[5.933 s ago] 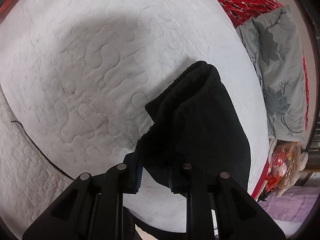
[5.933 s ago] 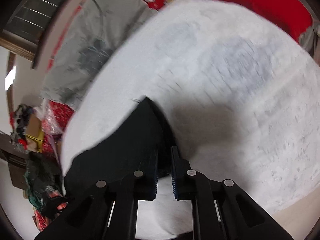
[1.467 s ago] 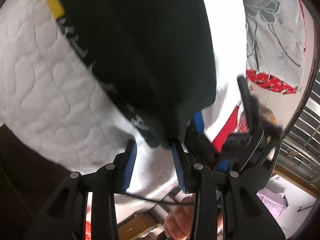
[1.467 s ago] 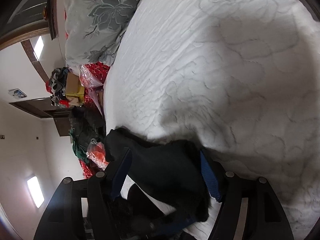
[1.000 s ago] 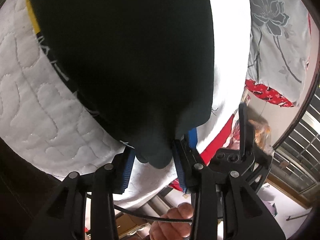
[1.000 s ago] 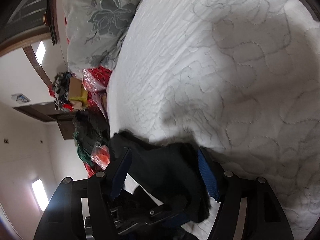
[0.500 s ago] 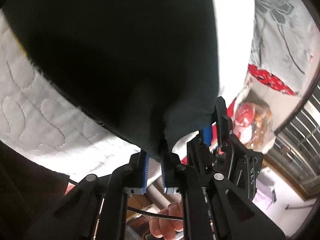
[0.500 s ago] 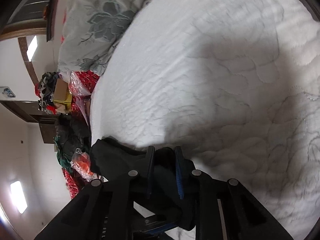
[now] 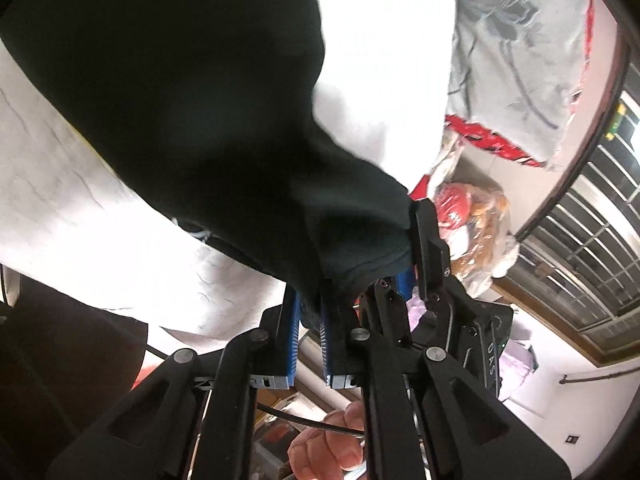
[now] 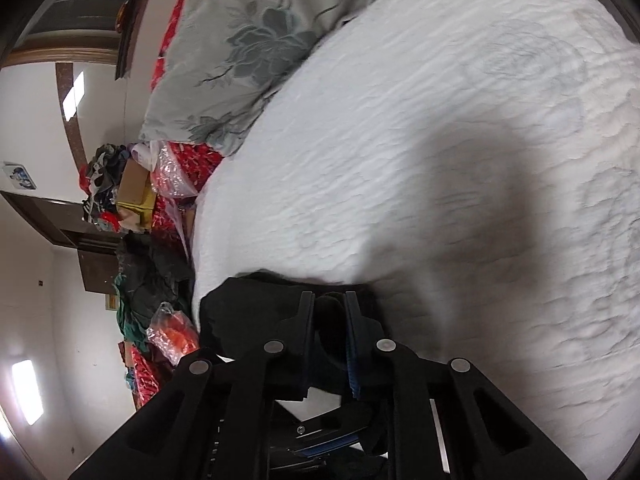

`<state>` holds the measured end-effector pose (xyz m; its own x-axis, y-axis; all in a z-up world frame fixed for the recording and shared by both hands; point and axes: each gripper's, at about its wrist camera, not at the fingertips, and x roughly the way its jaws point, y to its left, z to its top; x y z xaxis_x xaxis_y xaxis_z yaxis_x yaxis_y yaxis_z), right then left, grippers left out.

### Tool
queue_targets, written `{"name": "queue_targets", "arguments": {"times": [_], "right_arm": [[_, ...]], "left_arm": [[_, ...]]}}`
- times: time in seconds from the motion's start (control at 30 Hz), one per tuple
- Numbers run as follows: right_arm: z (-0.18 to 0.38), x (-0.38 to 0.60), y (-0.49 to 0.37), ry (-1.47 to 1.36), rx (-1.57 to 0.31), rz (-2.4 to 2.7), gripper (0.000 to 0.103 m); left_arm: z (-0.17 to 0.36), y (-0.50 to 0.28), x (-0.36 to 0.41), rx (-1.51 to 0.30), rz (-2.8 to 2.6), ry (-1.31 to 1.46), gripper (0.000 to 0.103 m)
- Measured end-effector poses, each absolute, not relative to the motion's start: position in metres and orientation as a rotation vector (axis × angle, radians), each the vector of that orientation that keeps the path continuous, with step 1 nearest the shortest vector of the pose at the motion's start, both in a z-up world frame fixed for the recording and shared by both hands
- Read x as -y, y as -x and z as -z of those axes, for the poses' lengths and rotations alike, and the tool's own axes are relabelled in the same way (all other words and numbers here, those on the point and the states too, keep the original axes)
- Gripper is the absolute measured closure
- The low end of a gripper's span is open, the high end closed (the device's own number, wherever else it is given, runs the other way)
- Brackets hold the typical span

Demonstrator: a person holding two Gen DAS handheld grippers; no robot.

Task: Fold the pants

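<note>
Left gripper (image 9: 310, 304): jaws, wide a second ago, now clamped on the pants (image 9: 192, 92) edge. Right gripper (image 10: 328, 320): jaws closing on a bunched fold of pants. Both raised; fabric lifted off quilt (image 10: 460, 160).

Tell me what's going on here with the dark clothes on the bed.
A person is folding black pants on a white quilted bed, with tongs in each hand. The left tongs are shut on one edge of the fabric. The right tongs are closing on another bunch of it, pads pressing the cloth. The rest of the pants lies on the quilt.
</note>
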<state>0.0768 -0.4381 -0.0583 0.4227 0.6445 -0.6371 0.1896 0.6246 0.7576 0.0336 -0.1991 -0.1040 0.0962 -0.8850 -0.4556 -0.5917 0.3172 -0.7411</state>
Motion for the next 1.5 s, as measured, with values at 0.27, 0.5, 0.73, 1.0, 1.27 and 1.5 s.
{"name": "queue_targets", "arguments": {"times": [0.27,0.5,0.73,1.0,1.27,1.5], "right_arm": [[0.045,0.367,-0.089,-0.881,-1.148,-0.398,0.093],[0.055,0.308,-0.105,-0.893,-1.195,-0.403,0.093],[0.043,0.373,-0.089,-0.867,-1.123,-0.202,0.09],[0.068,0.479,-0.033,-0.992,-1.116,-0.024,0.048],[0.12,0.507,-0.019,-1.148,-1.101,-0.099,0.045],[0.13,0.497,-0.039,-1.195,-1.078,-0.23,0.034]], "left_arm": [[0.101,-0.038,0.129,-1.494,0.338,1.496,0.096],[0.109,-0.043,0.088,-1.456,0.281,1.53,0.096],[0.114,-0.054,0.15,-1.558,0.37,1.412,0.096],[0.135,-0.045,0.207,-1.681,0.368,1.302,0.096],[0.135,-0.04,0.215,-1.659,0.295,1.287,0.096],[0.138,-0.023,0.219,-1.675,0.232,1.317,0.064]]}}
